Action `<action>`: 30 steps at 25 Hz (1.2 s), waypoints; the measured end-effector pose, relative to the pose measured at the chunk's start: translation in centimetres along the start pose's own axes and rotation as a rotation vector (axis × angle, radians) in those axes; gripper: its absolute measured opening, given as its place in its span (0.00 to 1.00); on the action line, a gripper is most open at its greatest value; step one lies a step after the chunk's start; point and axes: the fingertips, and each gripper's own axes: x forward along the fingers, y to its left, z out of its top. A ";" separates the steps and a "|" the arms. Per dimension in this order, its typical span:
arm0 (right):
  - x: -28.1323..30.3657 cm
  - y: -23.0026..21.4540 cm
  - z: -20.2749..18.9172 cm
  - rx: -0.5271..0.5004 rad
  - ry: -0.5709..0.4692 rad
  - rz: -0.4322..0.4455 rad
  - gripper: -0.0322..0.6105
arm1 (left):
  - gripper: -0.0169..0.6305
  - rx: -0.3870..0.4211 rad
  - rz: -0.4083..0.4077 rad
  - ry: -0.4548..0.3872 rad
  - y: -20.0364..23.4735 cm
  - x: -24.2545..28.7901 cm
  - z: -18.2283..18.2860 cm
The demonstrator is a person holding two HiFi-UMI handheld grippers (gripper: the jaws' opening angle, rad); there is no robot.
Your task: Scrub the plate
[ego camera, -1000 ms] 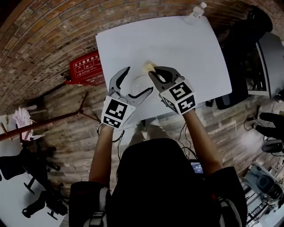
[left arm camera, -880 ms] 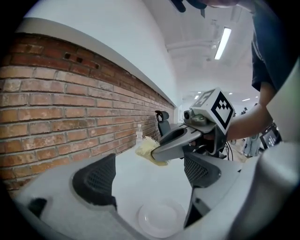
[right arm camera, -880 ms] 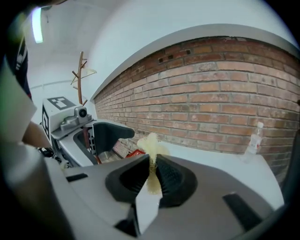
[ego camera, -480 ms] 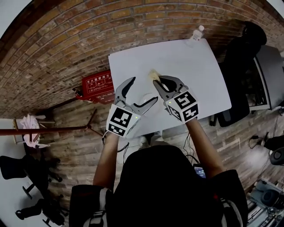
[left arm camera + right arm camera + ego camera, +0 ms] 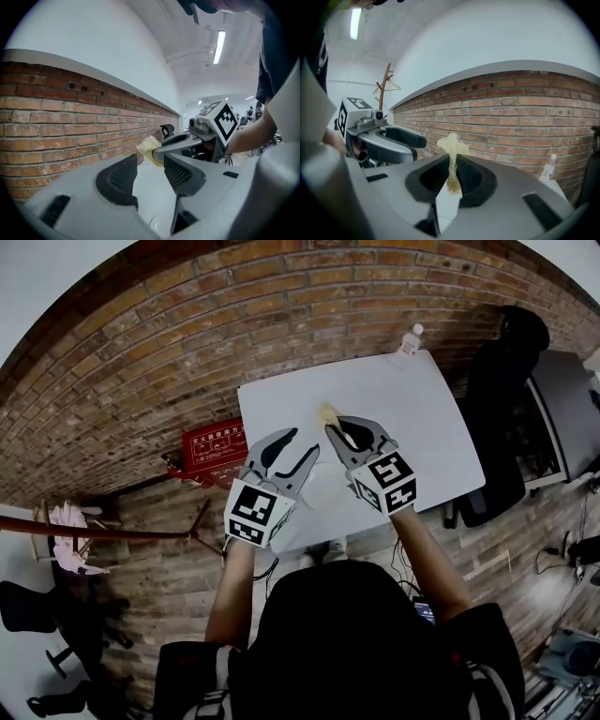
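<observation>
Lying on the white table (image 5: 412, 418), the plate (image 5: 157, 225) shows only as a pale curved rim, low down between the jaws of the left tool (image 5: 150, 164) in the left gripper view. It is white like the table and sits below both tools. In the head view it can hardly be told from the tabletop.

The left tool's jaws stand apart and have just been closing. Nothing is between the pads. Past them that view shows the pale yellow sponge (image 5: 147, 146) at the tip of the right tool (image 5: 157, 152), with a brick wall (image 5: 70, 117) behind.

The right gripper view gives what the others do not. The right tool (image 5: 452, 168) is clamped on the sponge (image 5: 452, 143), which is squeezed thin between the pads and puffs out in a ragged tuft above them. The left tool (image 5: 410, 145) is at that view's left, apart from the sponge. A small clear bottle (image 5: 548, 168) stands at the right and a wooden coat stand (image 5: 386, 84) stands far back.

Only the head view shows the whole layout. The left tool (image 5: 302, 441) and right tool (image 5: 334, 425) are side by side over the near part of the table, and the sponge (image 5: 326, 413) sticks out beyond the right tool's tips. The bottle (image 5: 410, 337) is at the table's far corner by the wall, a red box (image 5: 216, 446) lies on the floor to the left, and a black chair (image 5: 497, 399) is at the right.
</observation>
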 end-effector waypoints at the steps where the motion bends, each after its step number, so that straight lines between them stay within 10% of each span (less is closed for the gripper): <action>1: -0.2 0.2 0.2 0.001 -0.005 -0.003 0.13 | 0.31 -0.002 0.001 -0.009 -0.1 -0.3 0.3; 10: -1.1 2.7 1.3 0.009 -0.041 -0.032 0.13 | 0.09 -0.011 -0.016 -0.054 -1.2 -2.6 1.1; 30: -3.6 7.2 -0.2 0.143 -0.077 -0.049 0.13 | 0.06 -0.038 -0.010 -0.070 -3.2 -6.5 -0.5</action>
